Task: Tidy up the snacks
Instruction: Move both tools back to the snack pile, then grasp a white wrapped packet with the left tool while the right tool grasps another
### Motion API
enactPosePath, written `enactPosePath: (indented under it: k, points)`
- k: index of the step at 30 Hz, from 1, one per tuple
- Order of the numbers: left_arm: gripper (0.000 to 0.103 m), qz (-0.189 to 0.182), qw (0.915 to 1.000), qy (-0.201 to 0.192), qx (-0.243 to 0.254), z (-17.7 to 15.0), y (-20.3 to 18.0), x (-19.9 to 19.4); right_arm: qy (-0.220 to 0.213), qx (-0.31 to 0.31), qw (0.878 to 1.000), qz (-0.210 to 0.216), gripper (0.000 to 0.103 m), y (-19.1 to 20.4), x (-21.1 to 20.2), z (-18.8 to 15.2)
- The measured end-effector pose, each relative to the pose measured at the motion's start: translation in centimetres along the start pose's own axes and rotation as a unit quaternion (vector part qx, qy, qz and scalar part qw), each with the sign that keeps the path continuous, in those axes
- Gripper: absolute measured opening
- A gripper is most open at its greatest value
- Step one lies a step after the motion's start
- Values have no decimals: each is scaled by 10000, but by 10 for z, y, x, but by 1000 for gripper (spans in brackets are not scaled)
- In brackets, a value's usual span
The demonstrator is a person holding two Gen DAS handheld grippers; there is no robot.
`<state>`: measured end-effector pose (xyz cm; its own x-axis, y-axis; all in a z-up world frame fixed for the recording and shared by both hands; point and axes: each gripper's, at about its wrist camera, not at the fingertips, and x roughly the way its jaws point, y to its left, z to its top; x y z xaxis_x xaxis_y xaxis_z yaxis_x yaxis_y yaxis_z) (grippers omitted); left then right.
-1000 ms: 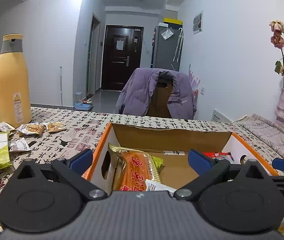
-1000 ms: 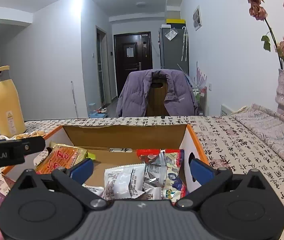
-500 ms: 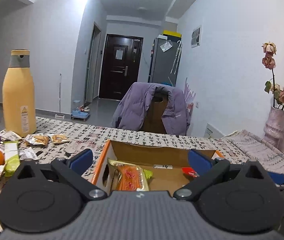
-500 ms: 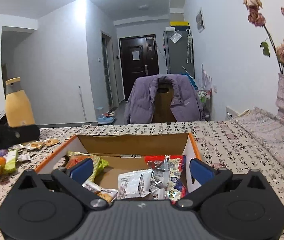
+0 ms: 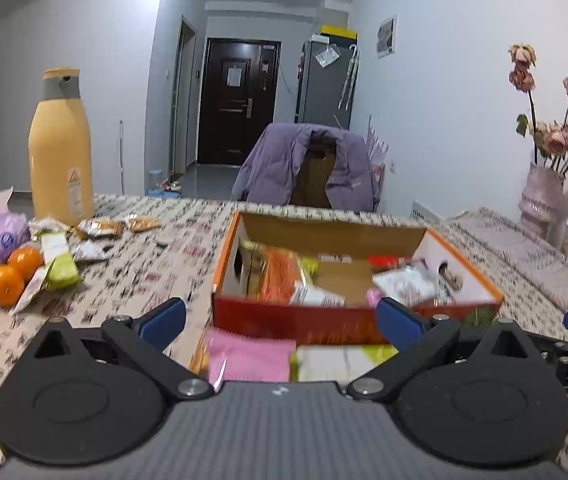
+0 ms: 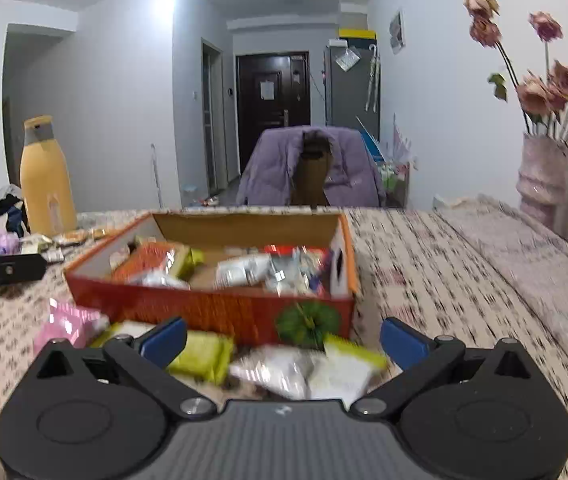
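Trouble, in my judgement, would come from the loose packets: they are slippery foil and plastic, flat and crinkly, lying in a jumble just in front of the box (image 6: 212, 308), so a grab could catch two at once or pinch only a corner and let it slide out. A low reach could also snag the patterned tablecloth (image 6: 436, 276), which looks soft and likely to bunch. The left gripper (image 5: 280, 322) is spread wide and holds nothing; the right gripper (image 6: 282, 338) is likewise released and empty. The box is stiff orange cardboard, open-topped, with a hand hole in its end wall, and already has several packets inside. A pink packet (image 5: 250, 358) and a pale green-edged one (image 5: 340, 360) lie against its near side; a lime packet (image 6: 204, 356) and a white one (image 6: 280, 370) sit between the right fingers. More packets (image 5: 60, 264) lie well apart on the left, beside round oranges (image 5: 4, 276) and a tall smooth yellow bottle (image 5: 61, 148)
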<state>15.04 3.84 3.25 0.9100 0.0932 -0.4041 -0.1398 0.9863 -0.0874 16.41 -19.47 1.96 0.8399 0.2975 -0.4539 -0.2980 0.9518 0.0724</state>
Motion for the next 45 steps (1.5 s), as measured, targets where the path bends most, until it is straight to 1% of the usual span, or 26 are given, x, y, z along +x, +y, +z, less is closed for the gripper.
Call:
enactPosePath:
  k: [7, 12, 15, 17, 19, 22, 23, 24, 25, 26, 27, 28, 30, 33, 36, 41, 43, 45]
  points:
    - [103, -63, 9996, 227, 160, -40, 6, -16, 251, 2, 9997, -81, 103, -8, -25, -37]
    - [103, -44, 9987, 452, 241, -66, 8, -18, 357, 90, 9993, -93, 103, -9, -35, -55]
    - [103, -148, 9970, 683, 319, -75, 7, -15, 406, 120, 9990, -144, 103, -12, -39, -60]
    - [103, -241, 9945, 881, 506, -79, 1, -12, 433, 178, 9988, -164, 103, -14, -39, -62]
    - [103, -261, 9927, 977, 655, -80, -4, -7, 458, 234, 9985, -179, 103, -16, -39, -64]
    - [101, -416, 9895, 1152, 770, -82, -9, 0, 474, 255, 9984, -162, 103, -15, -39, -66]
    - [93, -471, 9882, 1209, 811, -83, -9, 2, 481, 250, 9984, -152, 103, -14, -39, -66]
    - [78, -539, 9866, 1287, 851, -84, -10, 4, 492, 245, 9984, -148, 103, -14, -39, -67]
    - [67, -590, 9850, 1367, 866, -85, -11, 6, 504, 244, 9983, -144, 103, -14, -38, -68]
    - [61, -581, 9854, 1323, 899, -86, -12, 5, 517, 246, 9983, -139, 103, -13, -38, -69]
    - [51, -603, 9857, 1301, 886, -87, -12, 4, 529, 249, 9982, -133, 103, -13, -38, -69]
    - [47, -627, 9863, 1263, 861, -88, -11, 2, 536, 252, 9982, -127, 103, -13, -37, -70]
    - [45, -645, 9877, 1207, 764, -88, -9, 0, 542, 264, 9981, -114, 103, -14, -37, -71]
    - [42, -580, 9902, 1087, 659, -87, -7, -4, 515, 298, 9981, -127, 103, -15, -38, -71]
    - [42, -495, 9937, 837, 562, -86, -4, -11, 447, 344, 9982, -180, 103, -19, -40, -70]
    - [42, -292, 9969, 516, 516, -85, -3, -20, 323, 420, 9978, -399, 103, -36, -42, -63]
    - [42, -271, 9973, 447, 515, -85, -3, -22, 262, 412, 9975, -503, 103, -44, -41, -59]
    - [42, -251, 9976, 408, 507, -85, -3, -22, 290, 386, 9969, -627, 103, -52, -35, -54]
